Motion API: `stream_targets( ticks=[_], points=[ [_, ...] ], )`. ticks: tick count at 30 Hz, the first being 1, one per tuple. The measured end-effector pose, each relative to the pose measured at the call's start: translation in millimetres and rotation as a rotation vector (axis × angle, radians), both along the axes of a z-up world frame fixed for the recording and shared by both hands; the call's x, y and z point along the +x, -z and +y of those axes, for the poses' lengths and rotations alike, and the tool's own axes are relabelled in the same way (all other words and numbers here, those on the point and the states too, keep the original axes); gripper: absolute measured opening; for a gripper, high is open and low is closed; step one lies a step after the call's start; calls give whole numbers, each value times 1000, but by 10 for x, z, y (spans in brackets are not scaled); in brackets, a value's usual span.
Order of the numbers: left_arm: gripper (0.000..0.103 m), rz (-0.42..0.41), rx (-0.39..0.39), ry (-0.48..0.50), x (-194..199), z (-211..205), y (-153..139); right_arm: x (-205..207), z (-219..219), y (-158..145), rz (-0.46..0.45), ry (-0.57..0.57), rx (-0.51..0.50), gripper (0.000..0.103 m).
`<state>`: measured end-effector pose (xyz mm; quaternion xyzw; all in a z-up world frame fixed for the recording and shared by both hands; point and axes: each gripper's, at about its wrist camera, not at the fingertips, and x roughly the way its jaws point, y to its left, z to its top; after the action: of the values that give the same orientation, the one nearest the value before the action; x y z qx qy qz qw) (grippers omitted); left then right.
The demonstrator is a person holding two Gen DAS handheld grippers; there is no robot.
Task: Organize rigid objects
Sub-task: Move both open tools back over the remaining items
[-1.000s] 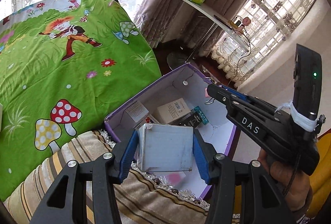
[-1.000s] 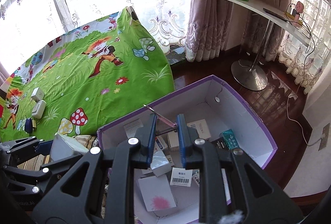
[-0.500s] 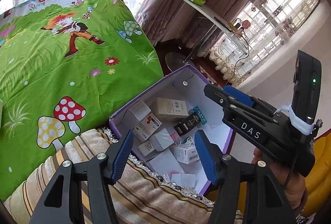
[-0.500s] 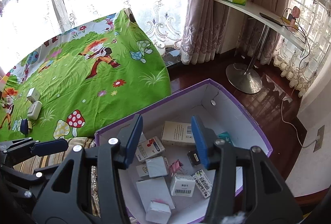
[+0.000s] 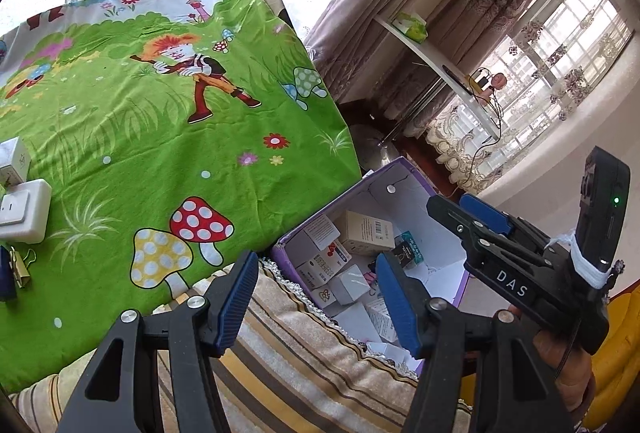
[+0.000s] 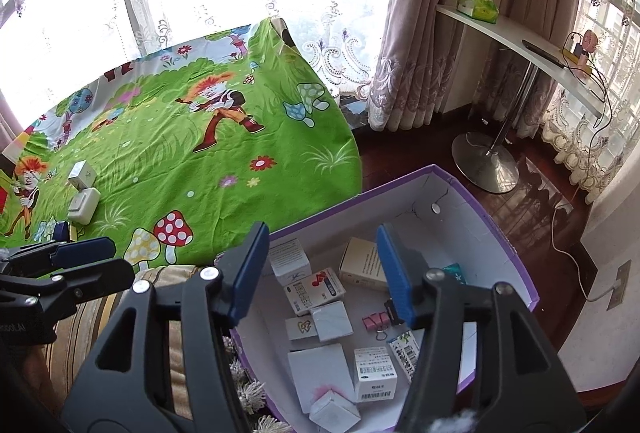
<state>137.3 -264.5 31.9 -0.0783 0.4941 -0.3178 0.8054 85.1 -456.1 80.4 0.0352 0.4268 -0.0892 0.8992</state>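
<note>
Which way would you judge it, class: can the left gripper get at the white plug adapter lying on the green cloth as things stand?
Probably yes. The left gripper is empty with jaws apart, and the white plug adapter lies exposed on the green cloth, with only bare cloth showing between them.

left wrist: downward | right wrist: downward | shared: purple box (image 5: pixel 404 169) (image 6: pixel 400 179)

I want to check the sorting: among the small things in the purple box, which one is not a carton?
The pink binder clip, lying on the floor of the purple box. It is a folded metal clip with wire handles; everything around it looks like a printed or plain carton.
</note>
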Motion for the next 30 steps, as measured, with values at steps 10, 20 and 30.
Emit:
stream_targets(
  ticks=[10,20,30],
  points=[
    [62,5,4,-162,201,729,47,177,518,-61,-6,-128,-14,63],
    [62,16,79,-431,417,1803,189,391,1156,-109,-9,-274,-3,65],
    [62,131,101,-633,542,2647,551,691,1868,-26,33,-401,18,70]
  ],
)
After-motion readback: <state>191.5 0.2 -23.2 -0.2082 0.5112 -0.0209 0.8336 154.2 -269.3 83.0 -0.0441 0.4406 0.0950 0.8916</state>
